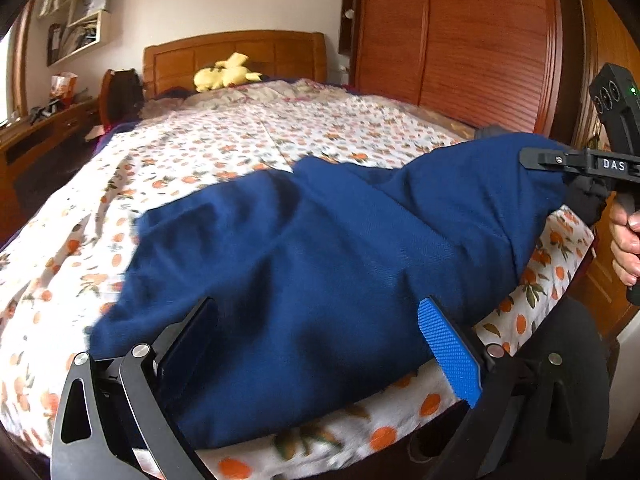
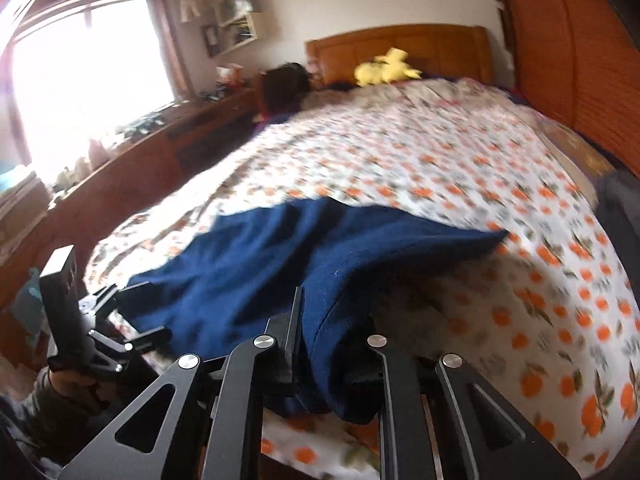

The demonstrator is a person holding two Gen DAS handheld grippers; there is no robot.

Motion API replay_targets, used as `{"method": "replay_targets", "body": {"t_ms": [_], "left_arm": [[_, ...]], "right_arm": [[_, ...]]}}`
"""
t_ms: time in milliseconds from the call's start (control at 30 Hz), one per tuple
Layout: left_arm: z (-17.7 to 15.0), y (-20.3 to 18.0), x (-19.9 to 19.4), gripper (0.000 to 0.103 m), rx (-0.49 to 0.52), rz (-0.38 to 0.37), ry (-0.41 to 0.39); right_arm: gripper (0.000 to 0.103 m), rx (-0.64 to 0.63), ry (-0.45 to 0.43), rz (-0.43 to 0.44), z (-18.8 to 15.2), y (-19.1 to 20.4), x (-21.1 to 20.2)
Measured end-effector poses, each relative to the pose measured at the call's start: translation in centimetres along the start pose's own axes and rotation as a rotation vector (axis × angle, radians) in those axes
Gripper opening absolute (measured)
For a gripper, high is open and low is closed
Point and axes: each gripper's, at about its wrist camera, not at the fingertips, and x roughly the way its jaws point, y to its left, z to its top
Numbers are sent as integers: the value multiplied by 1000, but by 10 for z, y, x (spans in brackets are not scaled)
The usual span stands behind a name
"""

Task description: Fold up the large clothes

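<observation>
Over on the left, the left claw [image 1: 320, 344] sat wide, its dark finger and its blue-padded finger spread apart at the near edge of the navy garment [image 1: 320, 248], cloth lying between them but nothing pinched. In the right wrist view that same claw [image 2: 136, 312] showed at the garment's left corner, spread wide at the edge of the cloth.

Moving to the middle, the garment was spread in a rumpled heap across the foot of the bed [image 1: 240, 136], on the orange-print sheet. I could not tell sleeves from body; it read as one broad bunched sheet of navy knit, creases running every way. No clean fold line was visible anywhere.

And on the right, the right claw [image 2: 332, 340] was narrow, clamped on a thick bunch of the garment's [image 2: 280, 260] near edge, lifting it so the cloth tented up off the sheet. From the left wrist view, the right claw [image 1: 560, 160] carried that raised end high at the bed's right corner.

Judging by all this, the task was early: the garment was being pulled and laid out, with flattening and every fold left to do.
</observation>
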Motion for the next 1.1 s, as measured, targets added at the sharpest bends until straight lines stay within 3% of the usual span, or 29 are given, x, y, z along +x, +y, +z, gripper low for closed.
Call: {"method": "replay_targets", "body": {"t_ms": [433,700,867,933,967,1000,1100], "left_arm": [[-19,95,-77,101,-127,132,-67],[-40,137,-103,101,-190,199,-67],[-51,148,-110,101,-216,218,-53],[-54,150,-111,101,-224,221,-48],[-54,150,-109,101,-227,220,-47],[-54,150,-110,101,-229,219,-48],[-51,146,-108,101,-224,216,-52]], "right_arm": [[11,-225,0,181,55,152,67],[10,-312,142,296,42,236,142],[12,-317,227,301,29,251,171],[17,-318,231,301,31,250,171],[33,-304,230,313,35,248,168],[59,-296,228,322,38,248,166],[61,-313,155,312,47,246,142]]}}
